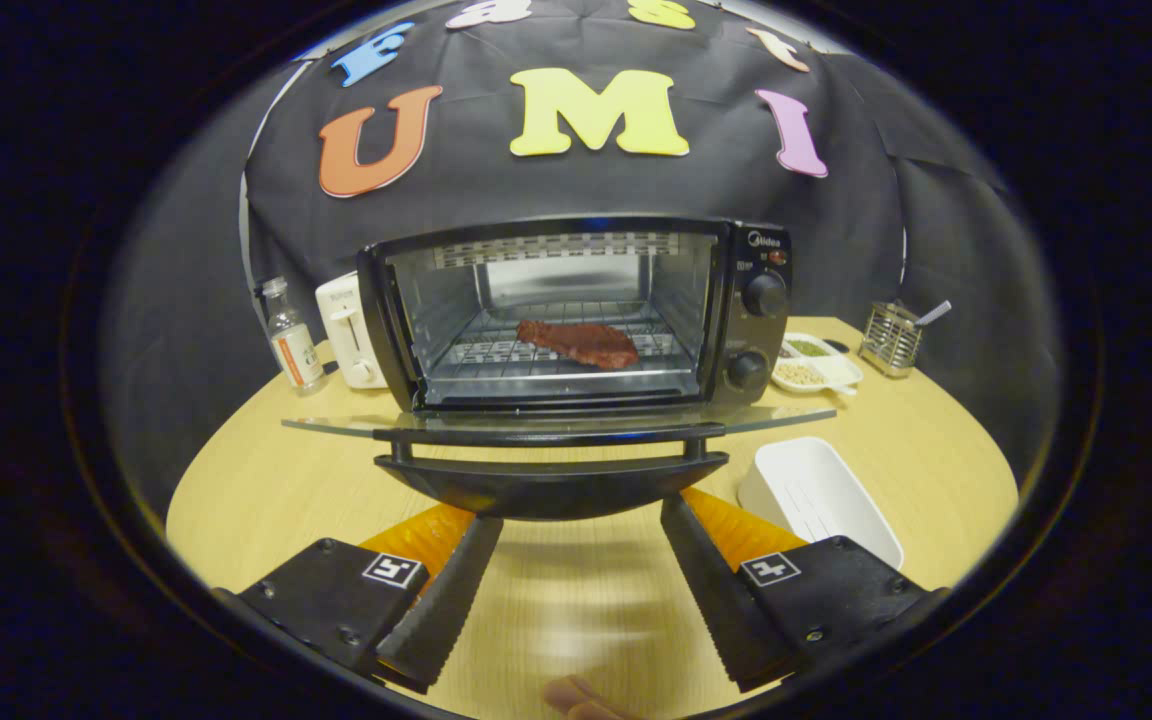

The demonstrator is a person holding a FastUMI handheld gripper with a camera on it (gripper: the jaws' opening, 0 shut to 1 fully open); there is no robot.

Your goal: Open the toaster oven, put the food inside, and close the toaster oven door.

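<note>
While my gripper point(581, 510) stands wide open and holds nothing, its fingertips sit just under the handle point(551, 487) of the toaster oven point(751, 300) door point(556, 425), which lies folded down at 12 o'clock; the meat point(578, 342) rests on the rack point(496, 352) inside; a white tray point(821, 495) lies at 2 o'clock on the table point(266, 490).

A black cloth wall point(576, 190) is hanging creased behind a pale wooden table point(266, 480), which is catching soft overhead light. On the table a clear bottle point(293, 335) is standing beside a white toaster point(351, 330) to one side, while a divided dish point(814, 362), a wire holder point(889, 338) and a white tray point(821, 495) are sitting on the other.
</note>
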